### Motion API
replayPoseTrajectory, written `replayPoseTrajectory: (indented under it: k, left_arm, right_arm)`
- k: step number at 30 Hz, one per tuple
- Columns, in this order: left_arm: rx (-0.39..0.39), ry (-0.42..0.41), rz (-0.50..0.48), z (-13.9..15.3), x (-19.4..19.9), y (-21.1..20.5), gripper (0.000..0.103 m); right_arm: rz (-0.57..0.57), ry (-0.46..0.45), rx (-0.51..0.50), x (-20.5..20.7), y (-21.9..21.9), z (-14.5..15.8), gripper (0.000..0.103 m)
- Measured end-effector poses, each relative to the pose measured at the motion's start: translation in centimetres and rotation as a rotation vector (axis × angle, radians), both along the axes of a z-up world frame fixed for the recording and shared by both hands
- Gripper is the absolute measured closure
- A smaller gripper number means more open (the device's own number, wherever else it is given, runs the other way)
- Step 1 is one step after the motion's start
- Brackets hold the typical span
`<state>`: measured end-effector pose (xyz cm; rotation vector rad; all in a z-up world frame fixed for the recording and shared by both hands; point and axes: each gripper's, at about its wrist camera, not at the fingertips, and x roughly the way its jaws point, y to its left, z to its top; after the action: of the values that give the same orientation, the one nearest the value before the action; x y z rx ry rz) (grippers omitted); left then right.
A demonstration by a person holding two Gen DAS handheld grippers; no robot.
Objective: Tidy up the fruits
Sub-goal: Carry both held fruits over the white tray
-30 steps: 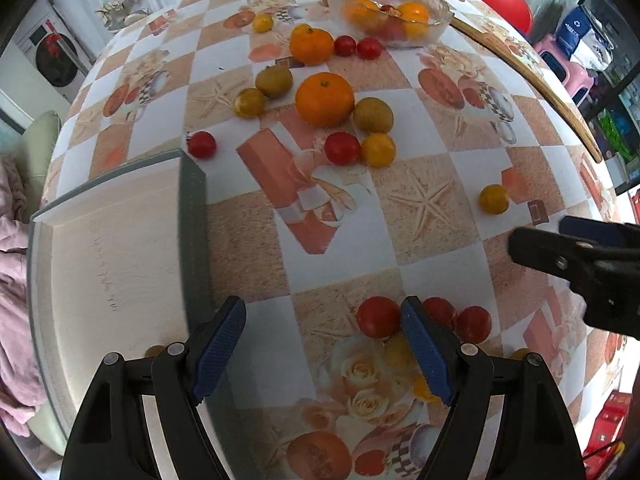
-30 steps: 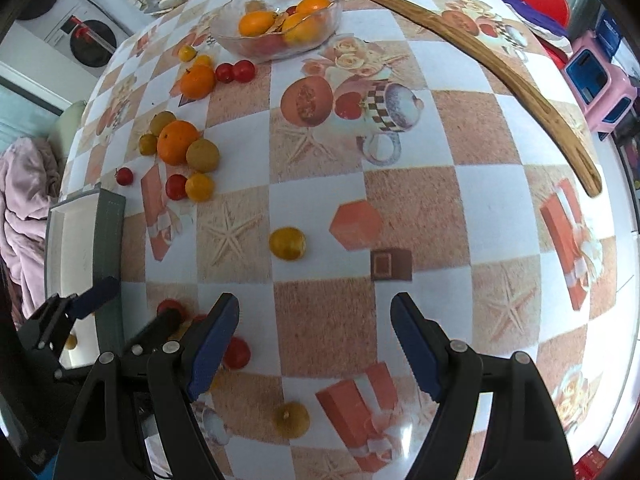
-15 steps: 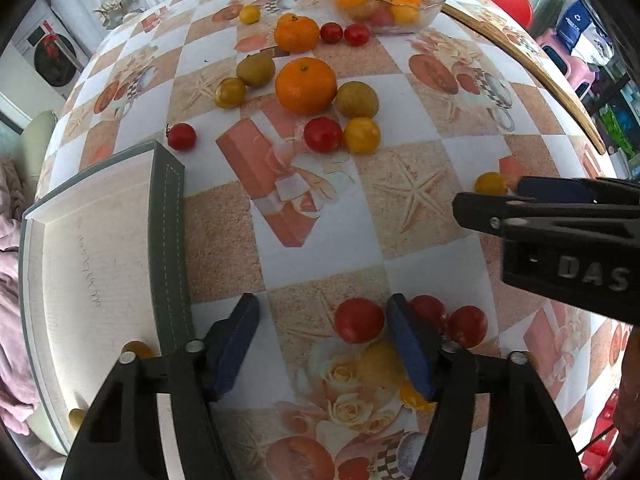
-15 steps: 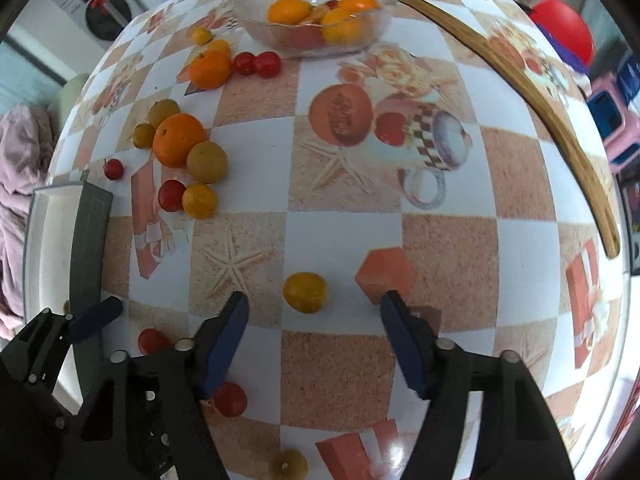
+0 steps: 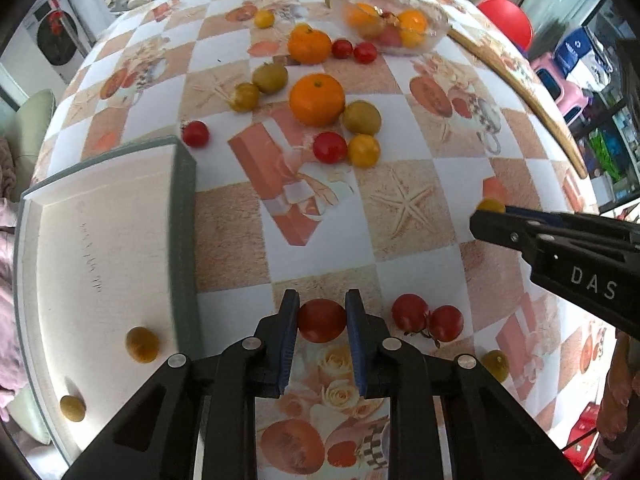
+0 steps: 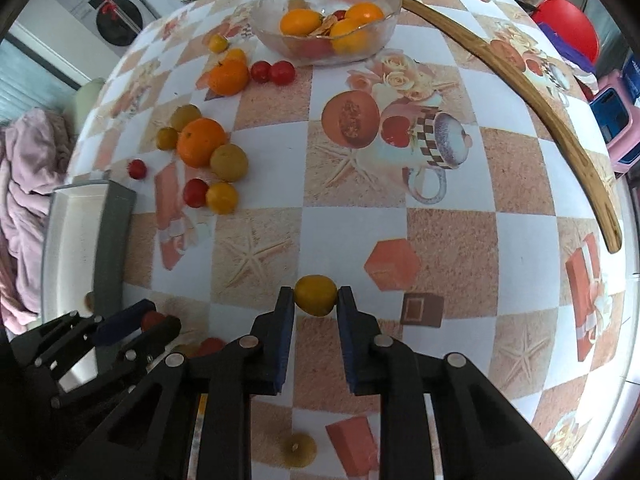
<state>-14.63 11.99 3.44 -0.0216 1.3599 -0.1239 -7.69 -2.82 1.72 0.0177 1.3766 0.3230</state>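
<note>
My left gripper (image 5: 322, 314) is shut on a red tomato (image 5: 321, 320) resting on the patterned tablecloth, just right of a white tray (image 5: 100, 240) with a grey rim. The tray holds two small yellow fruits (image 5: 142, 344). My right gripper (image 6: 315, 300) is shut on a small yellow tomato (image 6: 315, 295) on the table. It also shows in the left wrist view (image 5: 490, 205), at the tip of the right gripper. Two more red tomatoes (image 5: 426, 316) lie right of my left gripper.
A cluster of oranges (image 5: 317, 98), red tomatoes and yellow-green fruits lies mid-table. A glass bowl (image 6: 326, 26) with fruit stands at the far edge. A curved wooden stick (image 6: 520, 92) lies along the right. A small yellow fruit (image 6: 298, 448) lies under my right gripper.
Both grippers have closed from wide open: the left onto the red tomato, the right onto the yellow tomato. The right gripper also moved forward to reach its fruit.
</note>
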Motion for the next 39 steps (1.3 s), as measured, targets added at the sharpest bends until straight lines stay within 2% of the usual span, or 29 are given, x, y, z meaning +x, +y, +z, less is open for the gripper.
replayPoseTrajectory:
  k: [6,14,26,39]
  left_arm:
    - [-0.011,-0.036,0.016,2.4,-0.7,2.1,0.078]
    - [-0.014,-0.07,0.066,4.0,-1.8,5.5,0.078]
    - [0.016,-0.094,0.2,4.8,-2.9,13.4,0.078]
    - [0.058,-0.083,0.293,2.8,-2.4,20.1,0.078]
  right_arm:
    - [0.0,0.005,0.034,-1.0,-0.7,1.7,0.079]
    - [0.036,-0.004,0.051,-2.2,1.4,3.6,0.079]
    - [0.17,-0.027,0.075,-2.5,10.1,5.4,0.079]
    - [0.273,0.002,0.081,-2.0,19.5,3.5,0.079]
